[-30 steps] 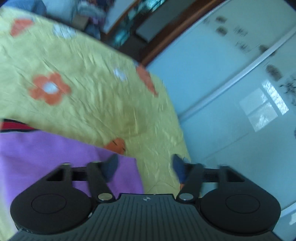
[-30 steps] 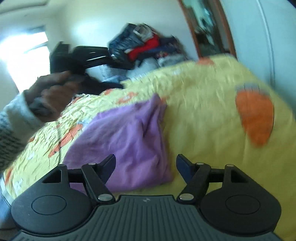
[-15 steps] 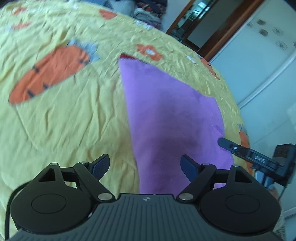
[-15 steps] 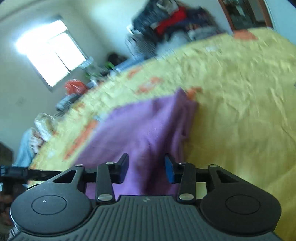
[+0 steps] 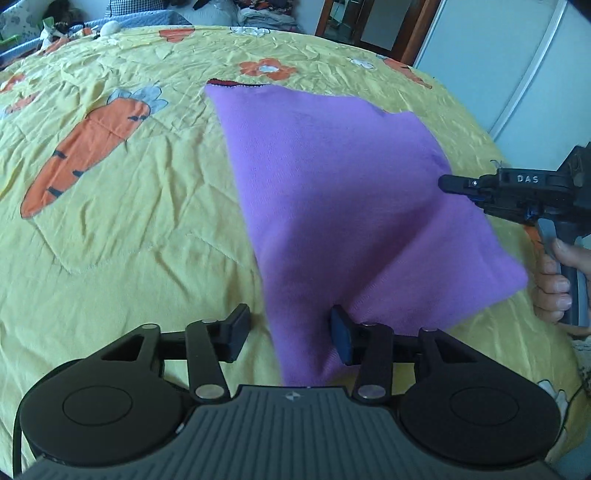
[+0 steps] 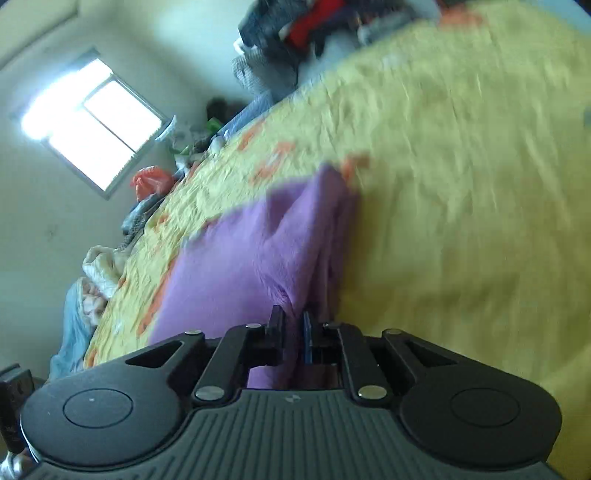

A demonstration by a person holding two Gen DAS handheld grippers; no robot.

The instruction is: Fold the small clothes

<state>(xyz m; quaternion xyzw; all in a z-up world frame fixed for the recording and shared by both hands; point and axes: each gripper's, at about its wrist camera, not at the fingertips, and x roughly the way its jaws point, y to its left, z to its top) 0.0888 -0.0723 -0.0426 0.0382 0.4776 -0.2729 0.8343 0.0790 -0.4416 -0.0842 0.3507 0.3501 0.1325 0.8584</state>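
A purple garment (image 5: 332,192) lies spread on a yellow bedspread (image 5: 129,229) printed with carrots and flowers. My left gripper (image 5: 290,334) straddles its near corner. The jaws are closing, with the cloth between them. The right pad (image 5: 341,336) touches the fabric and the left pad (image 5: 238,330) is still apart from it. In the right wrist view my right gripper (image 6: 293,332) is closing, and its jaws pinch the garment's (image 6: 251,266) raised edge. The left wrist view shows that gripper (image 5: 448,181) at the cloth's right side, held by a hand (image 5: 554,284).
A heap of clothes (image 6: 306,26) lies at the far end of the bed. Bags and bedding (image 6: 147,184) sit under a bright window (image 6: 92,122). White wardrobe doors (image 5: 498,55) stand close to the bed's right edge. A red trim (image 5: 229,82) peeks out at the garment's far edge.
My left gripper swung over from the wardrobe side and came down onto the garment's near corner, its jaws narrowing. The right jaws went from wide apart to pinched on the purple edge.
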